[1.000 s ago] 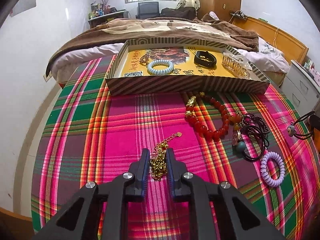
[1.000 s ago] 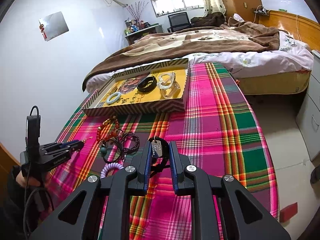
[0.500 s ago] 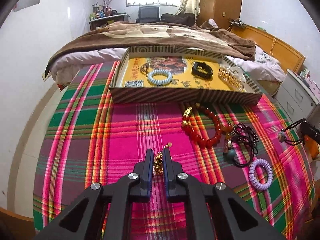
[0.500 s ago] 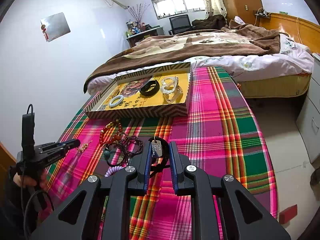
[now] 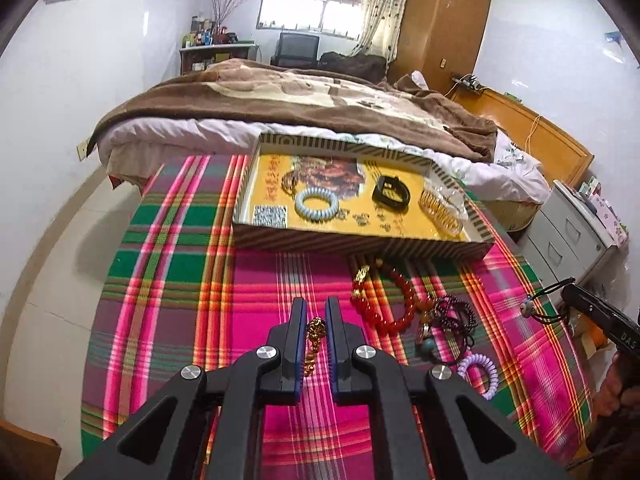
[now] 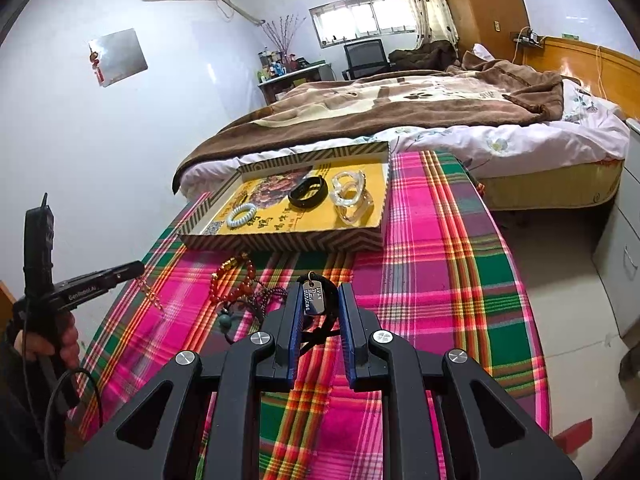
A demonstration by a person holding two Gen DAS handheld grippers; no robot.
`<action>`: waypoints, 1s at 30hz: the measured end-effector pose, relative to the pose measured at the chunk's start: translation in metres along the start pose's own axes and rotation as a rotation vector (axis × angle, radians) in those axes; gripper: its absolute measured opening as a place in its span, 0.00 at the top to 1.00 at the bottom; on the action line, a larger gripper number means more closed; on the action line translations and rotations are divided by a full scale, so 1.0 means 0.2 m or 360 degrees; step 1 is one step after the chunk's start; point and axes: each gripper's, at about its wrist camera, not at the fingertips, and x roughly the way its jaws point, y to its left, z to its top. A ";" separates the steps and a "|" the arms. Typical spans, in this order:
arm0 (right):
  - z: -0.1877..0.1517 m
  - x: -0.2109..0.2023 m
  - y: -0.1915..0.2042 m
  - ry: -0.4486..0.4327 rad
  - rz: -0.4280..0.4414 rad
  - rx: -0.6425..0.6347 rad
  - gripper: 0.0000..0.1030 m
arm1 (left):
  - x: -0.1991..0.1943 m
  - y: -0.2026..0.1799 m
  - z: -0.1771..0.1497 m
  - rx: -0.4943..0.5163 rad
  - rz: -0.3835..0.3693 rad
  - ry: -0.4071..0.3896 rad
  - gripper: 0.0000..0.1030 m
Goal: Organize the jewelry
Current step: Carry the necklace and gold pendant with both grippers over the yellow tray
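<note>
My left gripper [image 5: 316, 305] is shut on a gold chain bracelet [image 5: 313, 338], held above the plaid cloth; in the right wrist view the chain [image 6: 150, 293] dangles from that gripper [image 6: 134, 269]. My right gripper [image 6: 321, 292] is shut on a black cord necklace with a metal tag [image 6: 314, 300], low over the cloth. The striped tray [image 5: 360, 243] with a yellow floor lies beyond. It holds a pale blue coil bracelet [image 5: 316, 204], a black band [image 5: 390, 193] and clear bangles [image 5: 442, 205].
On the cloth lie a red bead bracelet [image 5: 384, 300], dark purple beads [image 5: 456, 316] and a lilac coil tie [image 5: 478, 372]. A bed [image 5: 300, 96] stands behind the table, a grey drawer cabinet [image 5: 572, 236] to the right, and a white wall to the left.
My left gripper's jaws closed on the gold chain and rose, lifting it off the cloth. The right gripper stayed put with the tag necklace.
</note>
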 end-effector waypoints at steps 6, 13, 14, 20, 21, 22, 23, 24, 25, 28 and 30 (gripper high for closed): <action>0.08 0.01 0.03 -0.0029 0.0013 -0.0031 0.83 | -0.03 0.00 0.06 0.0028 0.0001 -0.0037 0.91; 0.24 0.10 0.10 -0.0036 0.0036 -0.0085 0.83 | -0.03 0.04 0.23 -0.0002 -0.0015 -0.0105 0.91; 0.27 0.13 0.11 -0.0035 0.0047 -0.0088 0.83 | -0.02 0.04 0.24 -0.0008 -0.0018 -0.0109 0.91; 0.43 0.30 0.16 -0.0011 0.0076 -0.0090 0.83 | 0.03 0.06 0.38 -0.0017 -0.0029 -0.0154 0.91; 0.46 0.34 0.17 -0.0004 0.0080 -0.0091 0.83 | 0.04 0.07 0.39 -0.0018 -0.0034 -0.0155 0.91; 0.49 0.38 0.19 0.0004 0.0092 -0.0094 0.83 | 0.05 0.07 0.41 -0.0019 -0.0039 -0.0157 0.91; 0.51 0.40 0.20 0.0010 0.0094 -0.0097 0.83 | 0.07 0.07 0.43 -0.0021 -0.0041 -0.0156 0.91; 0.53 0.44 0.21 0.0017 0.0089 -0.0101 0.83 | 0.10 0.07 0.45 -0.0016 -0.0044 -0.0152 0.91; 0.56 0.48 0.22 0.0028 0.0092 -0.0104 0.83 | 0.12 0.08 0.47 -0.0017 -0.0045 -0.0150 0.91; 0.63 0.60 0.26 0.0061 0.0094 -0.0113 0.83 | 0.20 0.09 0.51 -0.0029 -0.0057 -0.0132 0.91; 0.66 0.67 0.29 0.0086 0.0086 -0.0138 0.83 | 0.24 0.11 0.52 -0.0040 -0.0056 -0.0116 0.91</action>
